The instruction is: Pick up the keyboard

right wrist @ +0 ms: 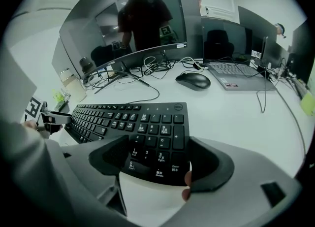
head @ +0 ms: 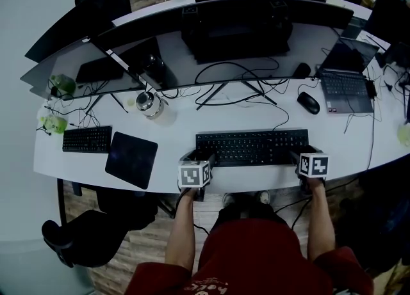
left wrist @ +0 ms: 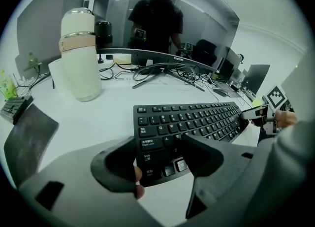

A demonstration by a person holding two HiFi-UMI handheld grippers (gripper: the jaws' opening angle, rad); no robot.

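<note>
A black full-size keyboard lies across the white desk near its front edge. My left gripper is at the keyboard's front left corner and my right gripper at its front right corner. In the left gripper view the keyboard has that corner between the jaws of the left gripper: the outer jaw lies against the side edge, the inner jaw over the keys. The right gripper holds the number-pad corner of the keyboard the same way. Both look shut on it.
A white flask stands behind the keyboard at the left. A mouse and a laptop are at the back right. A small keyboard and a dark pad lie to the left. A curved monitor and cables fill the back.
</note>
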